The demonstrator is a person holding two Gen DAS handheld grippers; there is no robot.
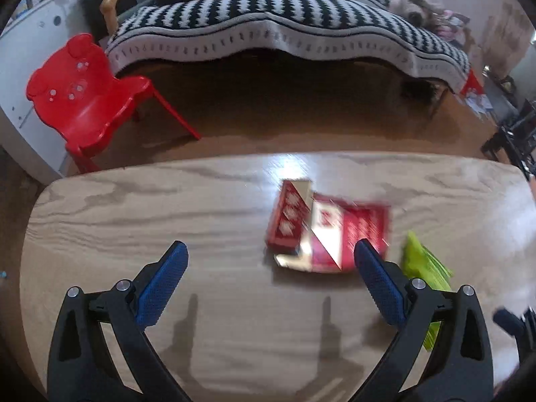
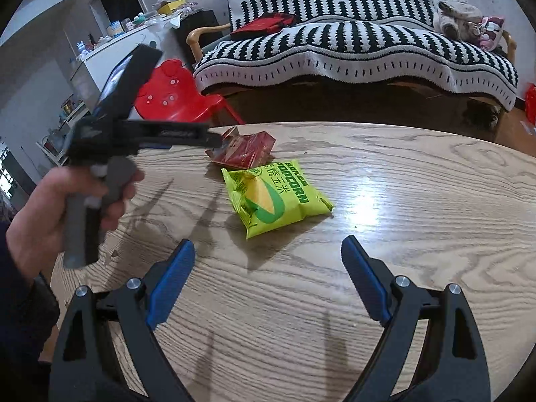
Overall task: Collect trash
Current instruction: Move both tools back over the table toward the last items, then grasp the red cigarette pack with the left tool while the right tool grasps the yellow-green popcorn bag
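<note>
A torn red and white carton (image 1: 326, 231) lies on the wooden table (image 1: 134, 207), just ahead of my open left gripper (image 1: 271, 254) and toward its right finger. A yellow-green popcorn bag (image 1: 423, 268) lies to the right, partly hidden behind that finger. In the right wrist view the popcorn bag (image 2: 276, 196) lies flat ahead of my open, empty right gripper (image 2: 268, 251), with the red carton (image 2: 244, 150) beyond it. The left gripper, held in a hand (image 2: 110, 154), hovers at the left above the table (image 2: 418, 201).
A red child's chair (image 1: 83, 100) stands on the floor beyond the table's far left. A sofa with a black and white striped cover (image 1: 284, 23) runs across the back. A white cabinet (image 2: 110, 53) with clutter stands at the left.
</note>
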